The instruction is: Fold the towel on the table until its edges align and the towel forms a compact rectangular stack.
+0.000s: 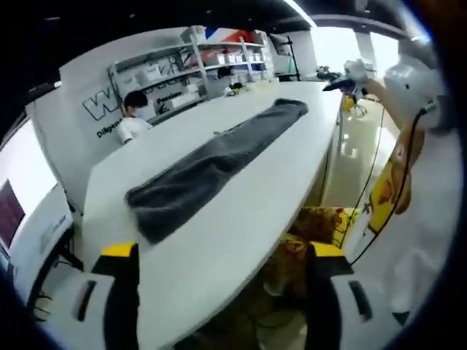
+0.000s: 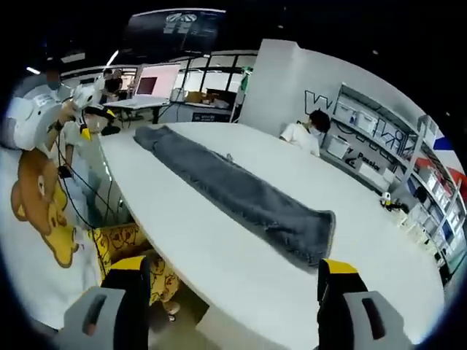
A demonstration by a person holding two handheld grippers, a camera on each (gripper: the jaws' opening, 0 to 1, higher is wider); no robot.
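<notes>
The grey towel (image 1: 219, 164) lies in a long strip along the white desk (image 1: 248, 219). Both grippers, left gripper (image 1: 222, 292) and right gripper (image 2: 233, 299), hover spread (empty) at opposite towel ends, likely to fold.

Dark grey towel (image 1: 219, 160), long narrow strip, flat on white table (image 1: 241, 226)
</notes>
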